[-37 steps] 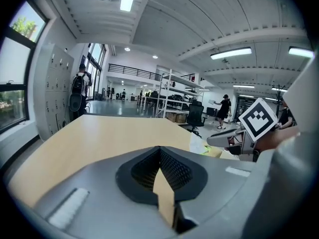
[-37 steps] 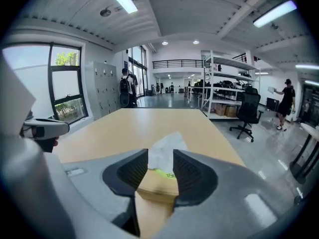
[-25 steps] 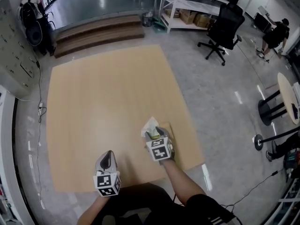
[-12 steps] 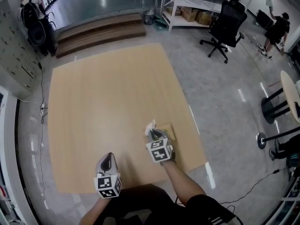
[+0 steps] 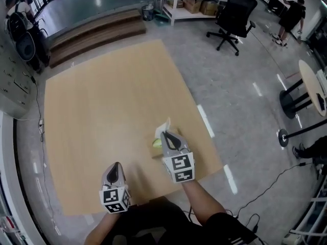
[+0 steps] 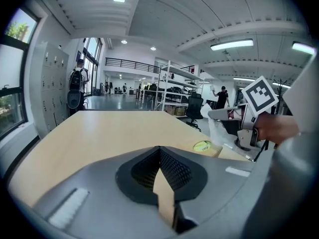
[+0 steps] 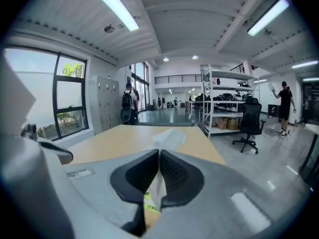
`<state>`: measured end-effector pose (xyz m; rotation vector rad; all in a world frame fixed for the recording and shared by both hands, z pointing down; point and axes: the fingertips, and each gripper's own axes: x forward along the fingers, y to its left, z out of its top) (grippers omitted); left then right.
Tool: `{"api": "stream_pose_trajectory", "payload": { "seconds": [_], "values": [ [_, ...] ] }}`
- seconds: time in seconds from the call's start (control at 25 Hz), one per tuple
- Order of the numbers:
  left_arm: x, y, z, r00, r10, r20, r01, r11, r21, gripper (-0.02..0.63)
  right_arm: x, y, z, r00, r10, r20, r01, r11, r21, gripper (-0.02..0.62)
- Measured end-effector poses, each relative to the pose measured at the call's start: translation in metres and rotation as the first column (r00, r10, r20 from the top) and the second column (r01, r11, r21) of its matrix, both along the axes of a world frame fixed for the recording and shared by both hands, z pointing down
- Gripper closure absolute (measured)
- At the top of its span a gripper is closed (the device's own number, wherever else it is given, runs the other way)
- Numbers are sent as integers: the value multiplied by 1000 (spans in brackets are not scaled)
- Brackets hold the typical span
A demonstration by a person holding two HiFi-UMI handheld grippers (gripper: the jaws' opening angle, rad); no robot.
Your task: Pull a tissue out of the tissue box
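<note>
While its jaws are closing on the thin white tissue (image 7: pixel 168 136), the right gripper (image 5: pixel 164 133) hangs over the tan cardboard tissue box (image 6: pixel 207 147) near the pale wooden table's (image 5: pixel 102 111) right edge; the left gripper's (image 6: pixel 159 151) jaws meet, empty, with broad tabletop ahead.

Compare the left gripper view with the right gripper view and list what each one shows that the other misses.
Only the left gripper view: the right gripper seen from outside, with its marker cube and the hand holding it; the left gripper with its own fingers together and nothing between them.
Only the right gripper view: the right gripper's fingers up close, closing, with the tissue pinched between them.
Both: the wooden table, the tissue, the green-labelled tissue box, the shelving and an office chair.
</note>
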<state>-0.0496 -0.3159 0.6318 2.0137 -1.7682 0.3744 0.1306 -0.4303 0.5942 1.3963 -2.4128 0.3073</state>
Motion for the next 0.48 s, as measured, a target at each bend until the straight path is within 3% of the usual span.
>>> {"api": "stream_pose_trajectory", "payload": {
  "seconds": [0.12, 0.24, 0.48],
  "values": [
    [16, -8, -4, 999, 48, -16, -47, 998, 31, 588, 10, 7, -28, 999, 15, 39, -17, 998, 64, 591],
    [27, -12, -9, 996, 85, -22, -84, 994, 67, 588, 17, 17, -35, 998, 33, 61, -37, 997, 74, 591],
    [-1, 5, -16, 999, 43, -32, -40, 994, 103, 588, -11, 64, -30, 996, 6, 85, -10, 999, 43, 591]
  ]
}}
